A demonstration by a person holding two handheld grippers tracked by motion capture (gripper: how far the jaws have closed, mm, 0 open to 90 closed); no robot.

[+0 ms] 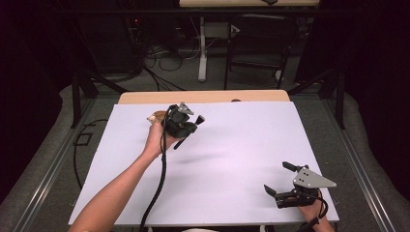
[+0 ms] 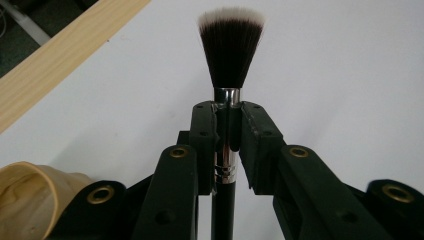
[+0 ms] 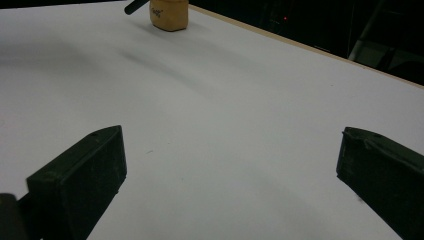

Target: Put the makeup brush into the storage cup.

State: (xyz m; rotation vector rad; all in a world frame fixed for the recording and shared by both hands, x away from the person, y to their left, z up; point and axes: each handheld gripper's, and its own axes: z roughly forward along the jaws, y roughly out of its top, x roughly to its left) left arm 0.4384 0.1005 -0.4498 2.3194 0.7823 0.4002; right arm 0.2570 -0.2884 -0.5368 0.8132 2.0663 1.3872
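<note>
Holding a makeup brush (image 2: 230, 60) upright, the left gripper (image 2: 228, 112) pinches its ferrule.
Its long axis runs along the jaws; the tan wooden cup (image 1: 157, 117) sits just beside it, upper left, while the right gripper (image 1: 276, 182) rests spread, lower right.

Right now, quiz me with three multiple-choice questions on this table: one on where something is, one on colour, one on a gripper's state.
1. Where is the tan cup?
A. far edge of the white sheet
B. between the right gripper's jaws
C. on the floor

2. What colour are the makeup brush bristle tips?
A. red
B. white
C. green

3. How is the right gripper?
A. shut on the brush
B. open
C. shut on the cup

Answers: 1 A, it stands by the wooden border; 2 B, dark bristles end pale; 3 B, its jaws stand wide over bare sheet.
</note>
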